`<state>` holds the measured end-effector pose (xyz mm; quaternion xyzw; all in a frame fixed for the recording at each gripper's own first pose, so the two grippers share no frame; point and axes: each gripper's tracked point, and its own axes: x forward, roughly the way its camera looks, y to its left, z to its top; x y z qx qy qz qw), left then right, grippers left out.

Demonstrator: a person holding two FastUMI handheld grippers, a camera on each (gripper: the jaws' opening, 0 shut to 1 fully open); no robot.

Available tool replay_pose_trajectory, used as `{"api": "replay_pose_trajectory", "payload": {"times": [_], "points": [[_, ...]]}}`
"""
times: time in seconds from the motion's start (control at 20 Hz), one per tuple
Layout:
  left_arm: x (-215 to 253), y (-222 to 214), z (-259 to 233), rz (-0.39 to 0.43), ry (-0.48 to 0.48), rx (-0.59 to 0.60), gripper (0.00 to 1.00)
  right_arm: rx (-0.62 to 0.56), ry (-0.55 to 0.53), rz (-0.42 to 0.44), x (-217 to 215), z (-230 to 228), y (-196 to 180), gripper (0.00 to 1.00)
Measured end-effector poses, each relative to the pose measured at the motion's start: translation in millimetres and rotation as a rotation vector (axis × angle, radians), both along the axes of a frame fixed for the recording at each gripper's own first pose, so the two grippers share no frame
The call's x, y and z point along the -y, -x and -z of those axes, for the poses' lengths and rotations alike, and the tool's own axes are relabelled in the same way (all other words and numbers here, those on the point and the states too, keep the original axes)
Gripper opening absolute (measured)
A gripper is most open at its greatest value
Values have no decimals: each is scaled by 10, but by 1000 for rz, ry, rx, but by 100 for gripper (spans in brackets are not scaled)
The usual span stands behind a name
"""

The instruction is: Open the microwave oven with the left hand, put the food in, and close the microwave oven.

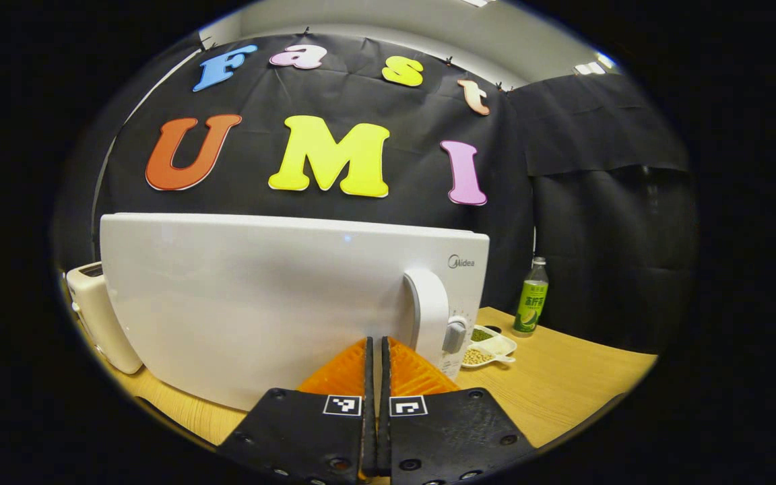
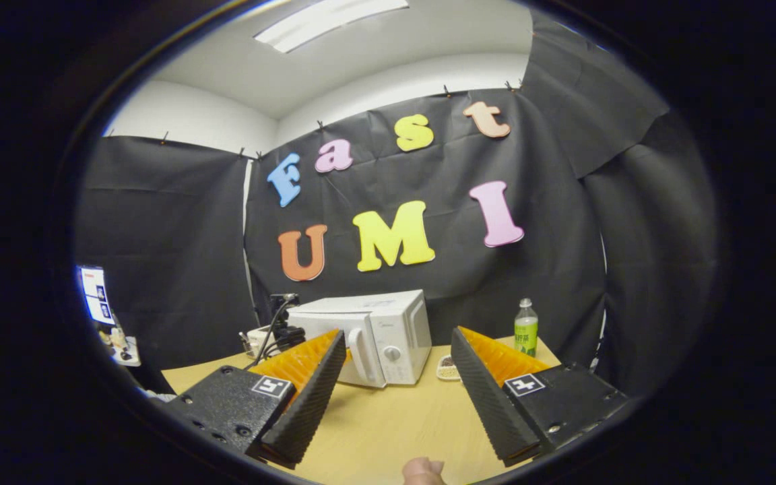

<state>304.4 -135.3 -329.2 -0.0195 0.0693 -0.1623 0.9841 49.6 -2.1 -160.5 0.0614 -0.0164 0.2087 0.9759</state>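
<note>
The white microwave (image 1: 280,296) looms close in the left gripper view, its door facing me. The door handle (image 1: 428,310) stands at the door's right edge. My left gripper (image 1: 376,340) is shut with nothing between its fingers, and its tips sit at the door face just left of the handle. In the right gripper view the microwave (image 2: 398,323) stands farther off, its door (image 2: 334,337) slightly ajar, its inside hidden. My right gripper (image 2: 398,333) is open and empty above the table. A white dish of beans (image 1: 489,347) lies right of the microwave.
A green bottle (image 1: 531,296) stands on the wooden table (image 1: 576,384) beyond the dish. A cream toaster (image 1: 95,313) sits left of the microwave. A fingertip (image 2: 423,470) shows at the near table edge in the right gripper view.
</note>
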Motion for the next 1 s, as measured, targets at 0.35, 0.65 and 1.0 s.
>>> {"api": "replay_pose_trajectory", "payload": {"times": [0.35, 0.65, 1.0], "points": [[39, -83, 32, -11, 15, -2, 1, -43, -54, 35, 133, 144, -69, 100], [-6, 429, -186, -25, -2, -38, 2, -72, -73, 67, 130, 164, 52, 90], [-264, 1676, -1019, -90, 27, -27, 40, -70, -65, 103, 80, 5, 328, 100]]}}
